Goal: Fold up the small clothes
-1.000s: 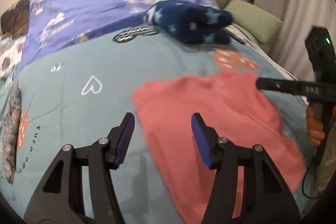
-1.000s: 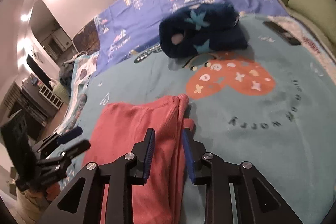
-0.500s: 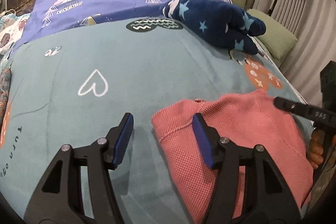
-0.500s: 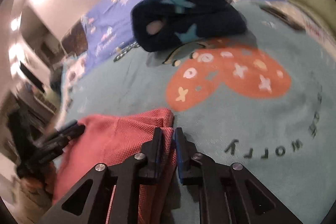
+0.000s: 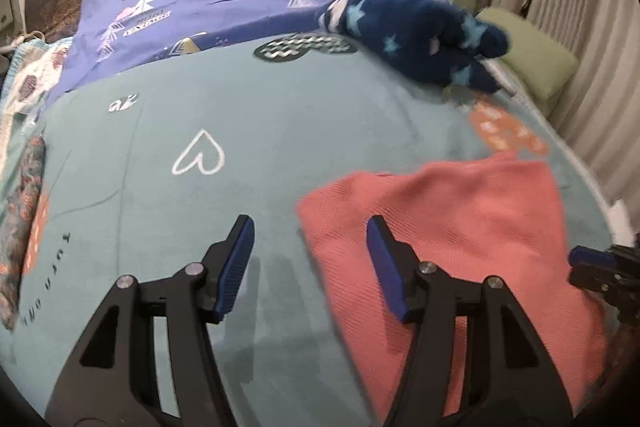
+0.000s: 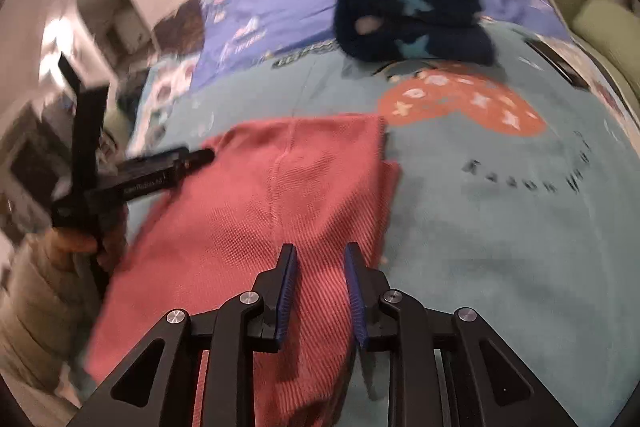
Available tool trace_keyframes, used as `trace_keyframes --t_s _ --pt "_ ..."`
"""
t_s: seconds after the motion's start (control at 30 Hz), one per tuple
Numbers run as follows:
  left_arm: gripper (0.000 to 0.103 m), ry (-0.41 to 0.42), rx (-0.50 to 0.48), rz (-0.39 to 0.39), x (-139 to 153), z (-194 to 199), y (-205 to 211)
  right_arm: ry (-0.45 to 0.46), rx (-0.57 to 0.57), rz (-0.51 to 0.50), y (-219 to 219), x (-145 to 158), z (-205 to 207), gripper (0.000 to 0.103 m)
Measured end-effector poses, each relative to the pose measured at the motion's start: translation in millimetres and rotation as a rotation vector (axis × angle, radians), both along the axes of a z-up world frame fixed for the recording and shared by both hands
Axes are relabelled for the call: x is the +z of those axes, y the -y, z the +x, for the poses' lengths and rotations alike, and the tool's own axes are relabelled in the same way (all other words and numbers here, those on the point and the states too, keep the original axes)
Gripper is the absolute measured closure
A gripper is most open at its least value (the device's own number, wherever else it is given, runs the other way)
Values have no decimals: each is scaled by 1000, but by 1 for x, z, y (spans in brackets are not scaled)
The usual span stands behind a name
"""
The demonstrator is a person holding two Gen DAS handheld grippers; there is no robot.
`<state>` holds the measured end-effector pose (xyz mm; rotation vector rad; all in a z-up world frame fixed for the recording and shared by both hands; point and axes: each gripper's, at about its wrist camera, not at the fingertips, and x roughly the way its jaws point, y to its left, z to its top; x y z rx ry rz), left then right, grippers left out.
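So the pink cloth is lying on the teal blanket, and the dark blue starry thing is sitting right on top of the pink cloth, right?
Not quite. The dark blue starry thing is not on the pink cloth. It sits farther back on the teal blanket, apart from the cloth, as the right wrist view shows. The pink cloth does lie on the blanket.

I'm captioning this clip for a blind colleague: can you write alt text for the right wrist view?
The right gripper hangs over a folded salmon-pink knit garment on a teal blanket, its blue-padded jaws opening, with a narrow gap and the cloth below them. At left, a hand holds the left gripper at the garment's edge; a dark blue star-patterned fleece bundle lies beyond.
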<state>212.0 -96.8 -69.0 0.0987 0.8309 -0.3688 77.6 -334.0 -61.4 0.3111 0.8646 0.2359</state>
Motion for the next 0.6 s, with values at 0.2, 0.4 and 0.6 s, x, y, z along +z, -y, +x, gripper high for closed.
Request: trace_keyframes --t_s 0.2,0.4,0.6 --pt "43 41 -46 -12 22 -36 2 -30 -28 12 17 4 -18 70" --pt "36 22 -85 -31 26 -68 2 -54 -45 121 26 3 -43 60" --pt "29 -37 -94 -114 20 -90 -10 -62 -33 152 22 3 -48 54"
